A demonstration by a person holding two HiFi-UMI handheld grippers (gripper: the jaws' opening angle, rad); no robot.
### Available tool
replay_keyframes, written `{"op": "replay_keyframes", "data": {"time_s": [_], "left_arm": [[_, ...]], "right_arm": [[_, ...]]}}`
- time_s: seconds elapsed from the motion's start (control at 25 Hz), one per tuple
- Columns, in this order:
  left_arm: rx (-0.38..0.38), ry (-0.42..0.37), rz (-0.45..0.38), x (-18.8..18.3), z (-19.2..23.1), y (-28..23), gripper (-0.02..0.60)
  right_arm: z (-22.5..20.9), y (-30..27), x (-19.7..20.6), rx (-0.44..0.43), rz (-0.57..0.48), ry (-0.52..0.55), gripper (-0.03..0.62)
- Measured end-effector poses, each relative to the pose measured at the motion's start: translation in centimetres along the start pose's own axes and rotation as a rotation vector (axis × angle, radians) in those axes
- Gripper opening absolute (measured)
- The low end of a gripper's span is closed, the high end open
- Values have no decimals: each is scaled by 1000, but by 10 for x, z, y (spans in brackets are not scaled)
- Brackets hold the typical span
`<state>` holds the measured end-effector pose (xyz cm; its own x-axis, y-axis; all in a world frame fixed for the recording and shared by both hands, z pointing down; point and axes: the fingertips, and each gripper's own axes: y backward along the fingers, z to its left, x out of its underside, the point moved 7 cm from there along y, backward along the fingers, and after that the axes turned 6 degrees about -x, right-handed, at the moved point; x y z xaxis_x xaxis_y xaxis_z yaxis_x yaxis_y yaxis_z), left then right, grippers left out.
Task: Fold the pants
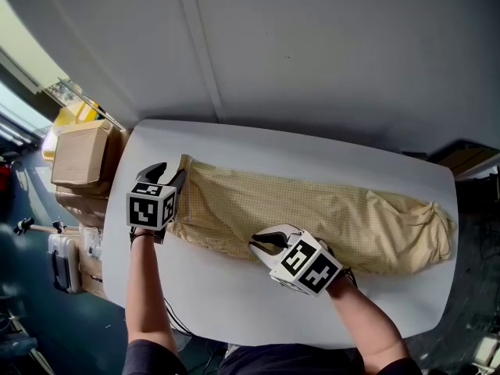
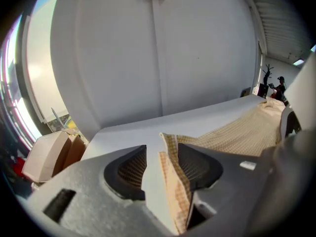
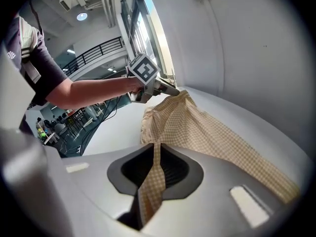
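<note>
Off the table's left end sits a cardboard box (image 1: pixel 78 153), well apart from the cloth, and just behind it a yellow thing (image 1: pixel 66 119) too small to make out. On to the table (image 1: pixel 234 311): white, round-cornered, with a pale wall (image 1: pixel 328 45) rising close behind its far edge.

Now the left gripper (image 1: pixel 166 176), pointing down at the left end of the pants (image 1: pixel 312 209). Its own view shows the jaws standing apart with the hem's corner up between them. The cloth leans on the right pad (image 2: pixel 197 167), and bare table shows in the gap before the left pad, so there is no squeeze on the cloth.

The pants themselves are tan with a fine check, stretched along the length of the table from that left hem to a bunched end near the right edge.

And the right gripper (image 1: pixel 260 242) sits at the near edge of the cloth, about midway along. Its jaws are together on a thin fold of the fabric, pinched between the pads, and the cloth runs off from there toward the left gripper. Both forearms come in over the table's near edge.
</note>
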<state>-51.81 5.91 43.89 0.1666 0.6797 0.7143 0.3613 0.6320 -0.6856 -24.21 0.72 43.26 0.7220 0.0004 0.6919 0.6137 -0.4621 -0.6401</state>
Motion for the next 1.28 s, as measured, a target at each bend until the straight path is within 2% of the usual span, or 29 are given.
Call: {"op": "replay_keyframes", "data": {"time_s": [0.16,0.32,0.48,0.6,0.68,0.76,0.88,0.92,1.04,1.12,1.28], "left_arm": [[-3,35,47,22,11,30,204],[58,76,127,66,0,58,204],[68,39,156,92,-20,70,204],[83,4,150,96,-34,73,205],[76,9,139,97,-35,70,210],[82,63,125,98,-30,65,226],[136,136,101,96,-29,62,252],[142,127,95,94,-31,61,252],[99,22,53,83,-41,69,252],[99,-22,28,78,-49,74,249],[142,12,85,83,-56,62,241]], "right_arm": [[6,1,-6,7,-31,0,43],[15,-6,-6,5,-24,10,40],[23,-21,-12,-14,-29,22,41],[34,-37,-18,-48,-12,37,46],[38,-47,-20,-62,0,47,48],[40,-57,-23,-64,7,56,46],[39,-68,-32,-53,3,65,51],[37,-70,-35,-49,-1,65,52],[36,-72,-39,-44,-3,64,49],[34,-71,-38,-42,-6,56,48],[33,-69,-32,-46,8,35,44]]}}
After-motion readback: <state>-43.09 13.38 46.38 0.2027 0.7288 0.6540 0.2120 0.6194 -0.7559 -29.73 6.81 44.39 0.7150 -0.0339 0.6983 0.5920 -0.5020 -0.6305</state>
